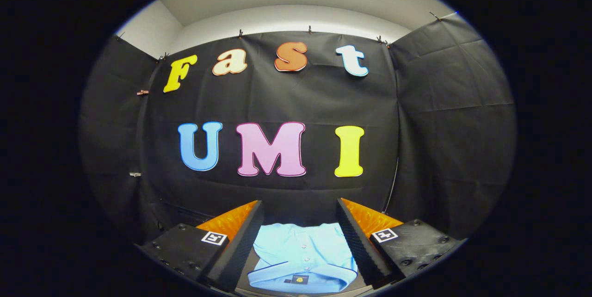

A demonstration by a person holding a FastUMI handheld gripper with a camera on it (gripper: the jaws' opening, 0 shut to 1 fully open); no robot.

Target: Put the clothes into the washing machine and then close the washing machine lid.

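Note:
A folded light-blue shirt [300, 253] with a collar and a row of buttons lies below, seen in the gap between my two fingers. My gripper [299, 209] is open, its fingers spread wide on either side of the shirt. The fingers look raised above the cloth rather than touching it. The shirt's collar points toward me and its far edge reaches just short of the fingertips. The surface under the shirt is dark and hard to make out.
The booth's black cloth wall [286, 102] stands straight ahead beyond the fingers, with side panels to the left and right. A thin cable [392, 186] hangs down the wall at the right corner.

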